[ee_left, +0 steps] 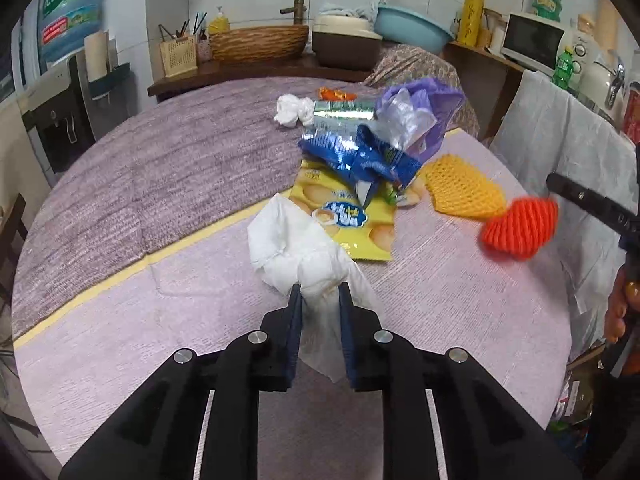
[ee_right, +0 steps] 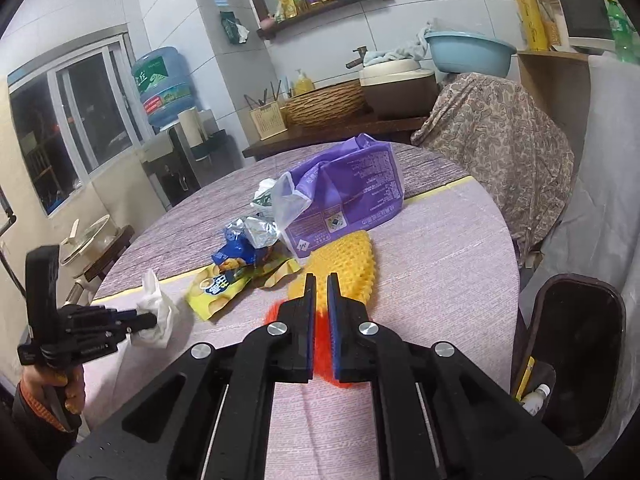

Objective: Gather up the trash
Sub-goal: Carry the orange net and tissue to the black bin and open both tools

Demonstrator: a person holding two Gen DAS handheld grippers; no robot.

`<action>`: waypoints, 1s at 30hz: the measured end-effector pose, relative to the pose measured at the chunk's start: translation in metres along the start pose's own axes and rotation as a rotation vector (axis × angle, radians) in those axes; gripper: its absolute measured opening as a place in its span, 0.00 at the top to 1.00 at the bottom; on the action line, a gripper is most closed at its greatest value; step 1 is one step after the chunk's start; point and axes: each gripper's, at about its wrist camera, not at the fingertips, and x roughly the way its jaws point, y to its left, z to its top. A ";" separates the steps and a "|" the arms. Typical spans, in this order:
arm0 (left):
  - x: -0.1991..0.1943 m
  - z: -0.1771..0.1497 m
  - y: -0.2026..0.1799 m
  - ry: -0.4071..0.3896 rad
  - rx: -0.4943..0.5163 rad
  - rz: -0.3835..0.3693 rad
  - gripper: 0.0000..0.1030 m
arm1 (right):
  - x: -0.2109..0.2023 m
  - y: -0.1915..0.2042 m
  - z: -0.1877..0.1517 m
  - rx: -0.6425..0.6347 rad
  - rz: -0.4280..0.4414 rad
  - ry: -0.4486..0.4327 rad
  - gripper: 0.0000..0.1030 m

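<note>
**Inspector:** Left claw (ee_left: 319,292) first. Condition?

**Assistant:** Closed on a crumpled white tissue (ee_left: 296,248). The pinch sits at the bunched neck, so most of the wad fans out ahead of the fingers and a loose tail hangs below between them. The right wrist view shows the tissue just above the table (ee_left: 440,320), so it reads as lifted, not resting.

**Inspector:** Right claw (ee_right: 320,280)?

**Assistant:** Nearly shut, with a narrow gap showing between the pads, and gripping an orange foam fruit net (ee_left: 520,228) (blurred in the left view, so likely in motion). It hangs beside the yellow foam net (ee_left: 460,190), which lies flat on the table.

**Inspector:** What remains out?

**Assistant:** A heap mid-table: the yellow snack bag (ee_left: 348,220), a blue foil wrapper (ee_left: 360,156) draped over it, a purple plastic bag (ee_right: 344,196) behind, and a second white wad (ee_left: 294,109) further back.

**Inspector:** Destination?

**Assistant:** A dark bin (ee_right: 576,356) stands off the table edge on the right side, already holding a bottle. The orange net is nearest it, so I judge that it goes in first.
</note>
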 end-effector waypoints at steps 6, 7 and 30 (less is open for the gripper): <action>-0.012 0.007 -0.012 -0.036 0.021 -0.019 0.83 | -0.007 0.004 -0.006 -0.029 -0.060 -0.053 0.09; -0.011 0.007 -0.015 -0.035 0.025 -0.021 0.83 | -0.005 0.005 -0.008 -0.036 -0.042 -0.039 0.09; 0.012 0.043 -0.121 -0.018 0.189 -0.321 0.83 | -0.047 -0.051 -0.047 0.149 -0.047 -0.044 0.70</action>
